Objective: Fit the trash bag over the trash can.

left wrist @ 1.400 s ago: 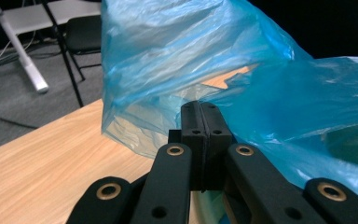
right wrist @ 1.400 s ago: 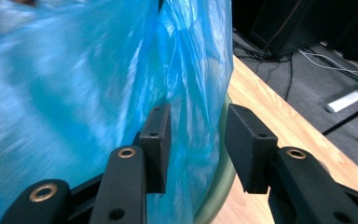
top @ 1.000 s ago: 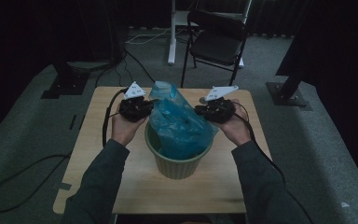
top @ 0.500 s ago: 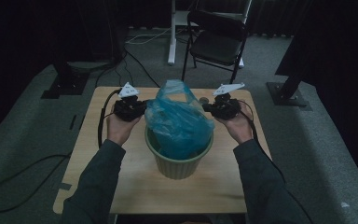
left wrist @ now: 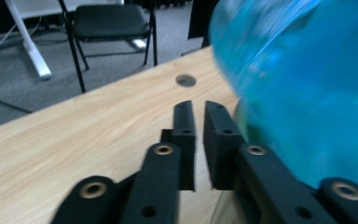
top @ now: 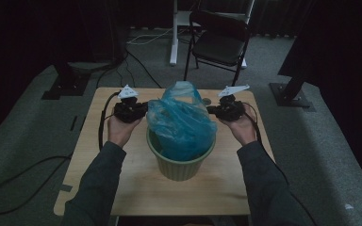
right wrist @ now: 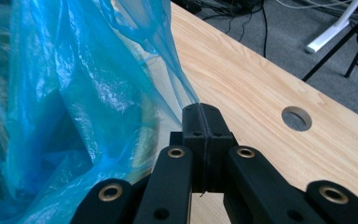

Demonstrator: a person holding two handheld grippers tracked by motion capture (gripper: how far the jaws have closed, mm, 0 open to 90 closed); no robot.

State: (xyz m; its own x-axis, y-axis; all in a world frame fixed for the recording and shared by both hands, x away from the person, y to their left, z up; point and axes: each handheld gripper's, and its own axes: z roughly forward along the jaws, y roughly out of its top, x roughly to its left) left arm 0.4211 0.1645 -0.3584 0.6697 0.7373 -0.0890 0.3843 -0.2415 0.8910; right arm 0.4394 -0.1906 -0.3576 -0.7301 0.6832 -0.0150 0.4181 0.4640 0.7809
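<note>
While right gripper pinches blue bag edge at 3 o'clock, left gripper jaws just parted slightly, nothing between; bag needs regrasping over bin

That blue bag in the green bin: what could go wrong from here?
The left gripper has just been opening, with nothing between its fingers, so that side of the blue bag may sag. The right gripper pinches just a thin edge, which might tear or slip. Pulling could tip the green bin.
</note>
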